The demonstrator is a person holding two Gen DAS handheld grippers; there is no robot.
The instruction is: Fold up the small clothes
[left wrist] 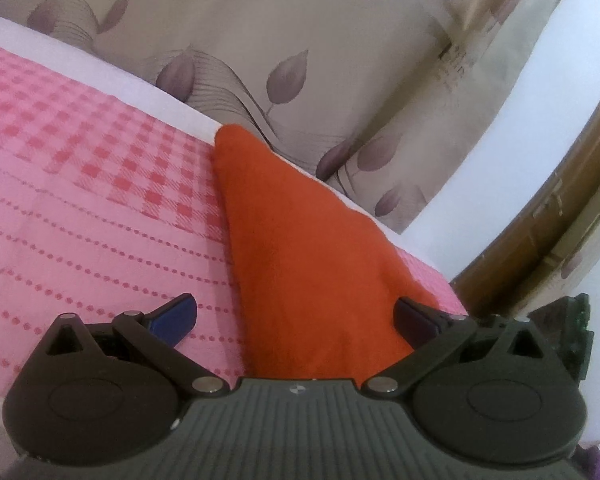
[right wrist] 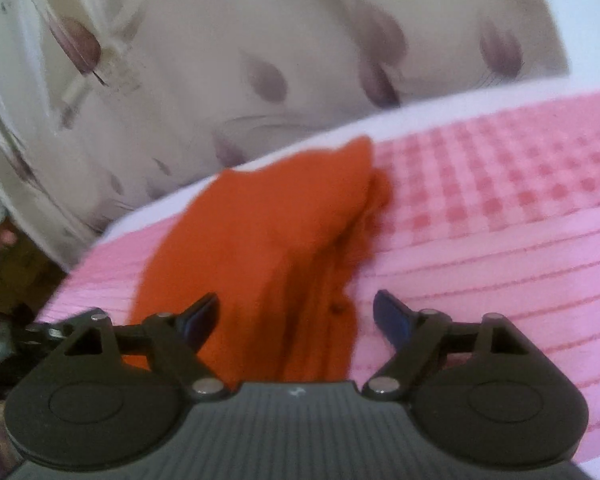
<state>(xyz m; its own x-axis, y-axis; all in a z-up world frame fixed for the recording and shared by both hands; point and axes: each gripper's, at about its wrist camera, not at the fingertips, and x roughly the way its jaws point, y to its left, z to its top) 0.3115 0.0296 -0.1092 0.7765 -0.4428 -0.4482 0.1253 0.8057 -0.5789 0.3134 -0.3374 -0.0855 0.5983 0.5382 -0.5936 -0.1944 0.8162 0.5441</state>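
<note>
The main risk, as I judge it, is that the loose layers bunched along one edge of the orange garment (right wrist: 268,240) slide apart or drag on the pink bedcover (left wrist: 80,168) if a finger catches only the top ply. The garment lies on the bed near the leaf-print curtain (left wrist: 300,40). Both the left gripper (left wrist: 296,320) and right gripper (right wrist: 296,316) have fingers spread, pinching nothing, the cloth lying between and below them.
</note>
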